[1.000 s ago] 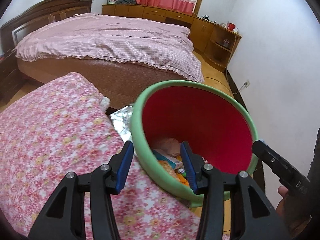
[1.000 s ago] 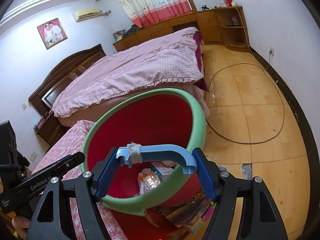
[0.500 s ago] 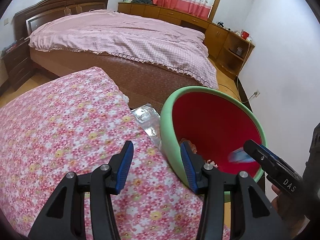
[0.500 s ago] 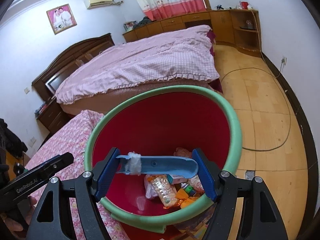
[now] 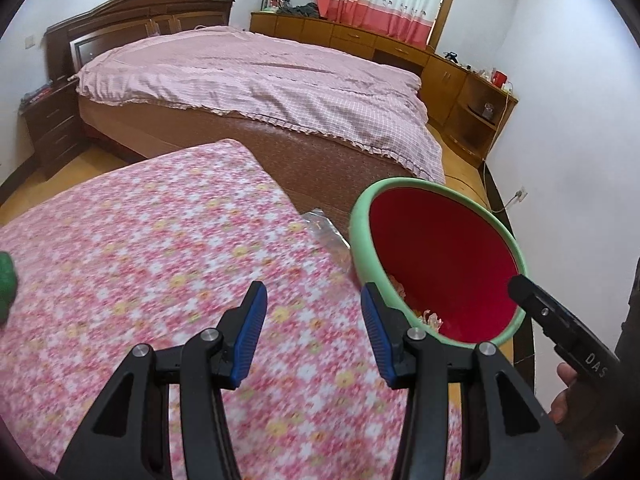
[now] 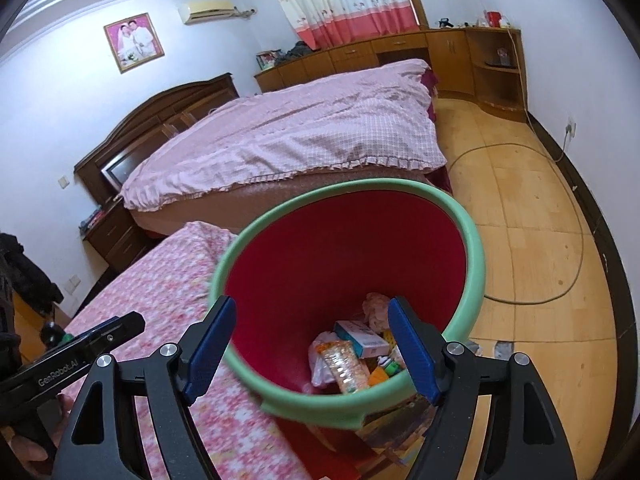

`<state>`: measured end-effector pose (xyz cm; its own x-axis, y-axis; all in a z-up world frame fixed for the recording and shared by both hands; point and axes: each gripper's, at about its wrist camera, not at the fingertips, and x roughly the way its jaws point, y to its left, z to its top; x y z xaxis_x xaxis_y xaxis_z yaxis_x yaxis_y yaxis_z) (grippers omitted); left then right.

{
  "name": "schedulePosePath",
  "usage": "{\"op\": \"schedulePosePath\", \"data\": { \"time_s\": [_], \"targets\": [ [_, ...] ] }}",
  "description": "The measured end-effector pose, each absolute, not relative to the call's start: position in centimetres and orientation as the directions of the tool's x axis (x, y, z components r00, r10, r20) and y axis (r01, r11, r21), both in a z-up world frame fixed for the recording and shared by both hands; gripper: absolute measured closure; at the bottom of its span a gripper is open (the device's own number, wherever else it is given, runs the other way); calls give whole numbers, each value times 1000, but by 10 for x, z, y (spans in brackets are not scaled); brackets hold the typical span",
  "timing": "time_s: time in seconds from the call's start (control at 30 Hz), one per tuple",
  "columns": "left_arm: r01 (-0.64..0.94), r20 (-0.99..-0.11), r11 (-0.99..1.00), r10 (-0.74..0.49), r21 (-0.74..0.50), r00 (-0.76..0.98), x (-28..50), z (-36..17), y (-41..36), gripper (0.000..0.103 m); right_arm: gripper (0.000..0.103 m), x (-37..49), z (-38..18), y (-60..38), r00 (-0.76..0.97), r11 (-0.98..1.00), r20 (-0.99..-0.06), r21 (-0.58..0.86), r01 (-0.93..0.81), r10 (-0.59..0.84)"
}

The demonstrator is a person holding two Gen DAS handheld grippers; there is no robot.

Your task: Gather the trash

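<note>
A red bin with a green rim (image 6: 472, 264) stands beside the floral-covered table (image 5: 140, 260). It holds several pieces of trash: a small white box (image 6: 362, 338), a clear wrapper with orange contents (image 6: 344, 368) and a pinkish wad (image 6: 376, 306). My right gripper (image 6: 311, 312) hangs over the bin's mouth, its jaws opening with nothing between them. My left gripper (image 5: 312, 300) stands open and empty above the floral cloth, just left of the bin's rim (image 5: 360, 220). A silver foil wrapper (image 5: 324, 228) lies between the table edge and the bin.
A green object (image 5: 5, 284) sits on the cloth at the far left edge. A big bed with a pink cover (image 5: 260, 80) fills the room behind. A cable (image 6: 576, 208) loops over the wooden floor right of the bin. Wooden cabinets (image 6: 448, 56) line the far wall.
The blue curved piece that the right gripper held is gone from its jaws, which now stand wider. The left gripper has shifted left, from the bin's rim to over the floral cloth.
</note>
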<state>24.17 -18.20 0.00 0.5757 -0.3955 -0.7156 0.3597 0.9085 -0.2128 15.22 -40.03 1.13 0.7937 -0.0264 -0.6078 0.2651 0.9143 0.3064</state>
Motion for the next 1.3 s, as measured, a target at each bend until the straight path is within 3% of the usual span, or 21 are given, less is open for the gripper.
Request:
{"op": "schedulePosePath", "data": {
  "time_s": [0.67, 1.3],
  "targets": [
    [228, -676, 957, -287, -178, 679, 158, 36, -89, 51, 23, 79, 54, -313, 853, 955, -522, 260, 143, 14],
    [136, -612, 982, -188, -131, 768, 83, 49, -48, 51, 23, 20, 56, -255, 885, 983, -466, 171, 71, 17]
  ]
}}
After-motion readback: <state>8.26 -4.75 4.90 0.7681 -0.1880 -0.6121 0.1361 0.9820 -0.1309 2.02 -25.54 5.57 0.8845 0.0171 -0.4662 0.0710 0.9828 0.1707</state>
